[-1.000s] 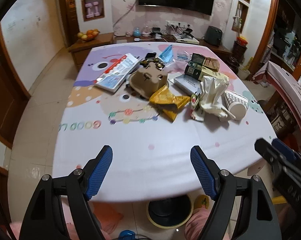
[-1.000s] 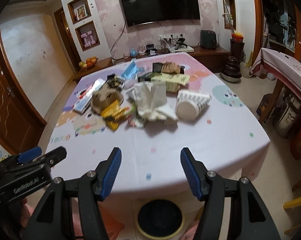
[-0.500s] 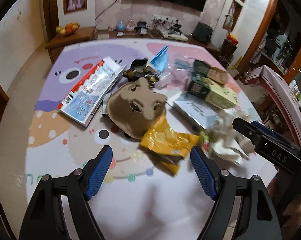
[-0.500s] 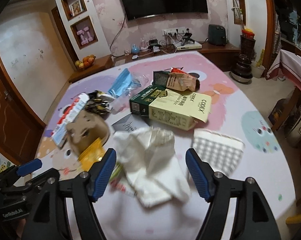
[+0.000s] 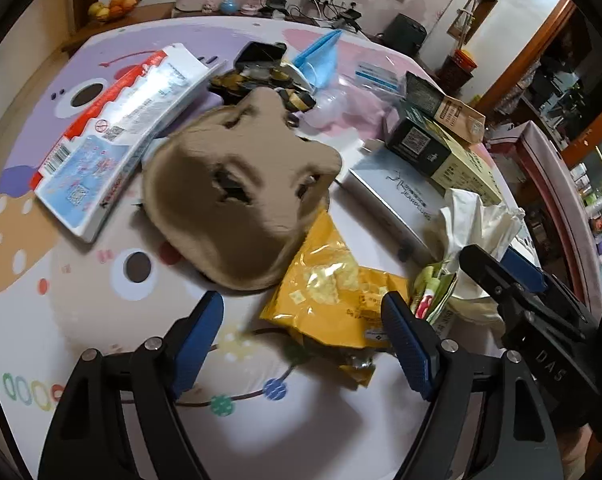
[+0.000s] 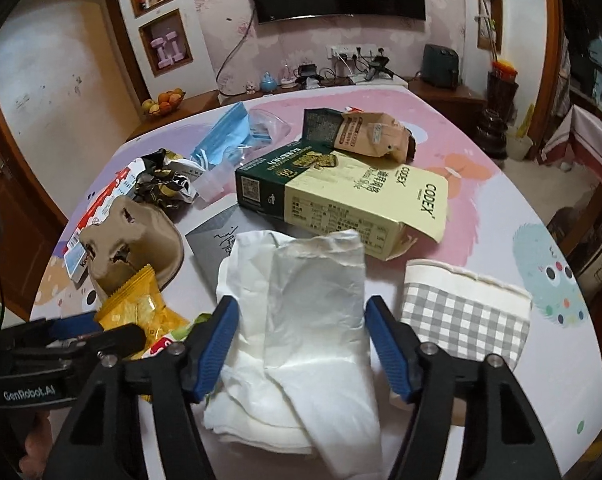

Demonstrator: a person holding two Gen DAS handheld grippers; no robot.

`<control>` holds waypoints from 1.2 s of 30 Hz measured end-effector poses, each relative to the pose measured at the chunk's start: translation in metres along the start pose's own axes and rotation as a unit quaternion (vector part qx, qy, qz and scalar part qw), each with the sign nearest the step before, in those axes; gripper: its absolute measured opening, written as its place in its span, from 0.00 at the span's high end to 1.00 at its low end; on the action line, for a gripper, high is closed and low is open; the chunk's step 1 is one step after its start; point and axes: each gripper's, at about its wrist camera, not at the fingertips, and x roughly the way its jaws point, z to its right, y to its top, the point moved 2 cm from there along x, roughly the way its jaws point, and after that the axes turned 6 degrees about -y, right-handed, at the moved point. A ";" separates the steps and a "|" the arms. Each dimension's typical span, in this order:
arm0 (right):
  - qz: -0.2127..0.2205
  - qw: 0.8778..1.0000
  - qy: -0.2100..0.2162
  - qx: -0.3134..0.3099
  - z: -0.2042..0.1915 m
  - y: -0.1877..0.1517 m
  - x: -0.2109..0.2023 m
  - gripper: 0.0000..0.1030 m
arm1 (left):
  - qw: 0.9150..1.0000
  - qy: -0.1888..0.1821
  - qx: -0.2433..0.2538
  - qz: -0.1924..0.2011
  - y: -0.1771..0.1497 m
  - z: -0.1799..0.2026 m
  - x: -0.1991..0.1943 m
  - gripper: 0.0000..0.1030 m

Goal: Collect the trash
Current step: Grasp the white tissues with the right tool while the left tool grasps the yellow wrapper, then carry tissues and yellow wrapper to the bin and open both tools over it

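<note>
Both pairs of tongs low over the pile, both spread wide, nothing gripped. Right tongs (image 6: 299, 344) straddling the crumpled white tissue (image 6: 301, 320), blue pads either side of it, tissue lying flat on the surface (image 6: 481, 184) and running lengthwise away from the camera, more or less in line with the fingers. A good line-up by the look of it: long axis along the approach, narrow width across the gap, so a plain squeeze looks enough. Whether the pads touch the paper yet, impossible to tell.

Left tongs (image 5: 303, 338) open over the yellow snack wrapper (image 5: 333, 296), right pad at the wrapper's edge, left pad over bare cloth. Wrapper sprawling off-centre toward the right pad, its upper end tucked against the brown pulp egg carton (image 5: 241, 196) just beyond. Probably a small shift rightward needed before closing there.

Checked paper cup (image 6: 465, 316) on its side just right of the right tongs, near but outside the gap. Green-and-cream box (image 6: 341, 200) further back, behind the tissue; red-and-white carton (image 5: 117, 136) well off to the left.

Right hand looks nearer to a clean grab: tissue already between the pads, likely the first piece to go. Risk, as a guess: thin paper bunching or slipping out on the lift.
</note>
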 end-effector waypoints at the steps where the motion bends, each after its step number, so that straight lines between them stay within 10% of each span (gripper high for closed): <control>1: 0.003 1.000 -0.005 -0.005 0.000 0.000 0.000 0.49 | 1.000 -0.002 -0.001 0.002 0.001 0.001 0.002 0.23; 5: 0.012 0.999 -0.018 -0.029 -0.004 0.002 0.001 0.56 | 1.000 -0.002 -0.015 0.017 0.004 0.004 0.005 0.24; 11: 0.027 0.999 -0.020 -0.029 -0.003 -0.001 -0.003 0.59 | 0.999 -0.005 -0.039 0.018 0.001 -0.001 0.001 0.86; 36: 0.077 0.992 0.071 0.067 -0.005 -0.059 -0.160 0.64 | 0.987 -0.022 0.107 0.119 -0.083 0.041 -0.166 0.95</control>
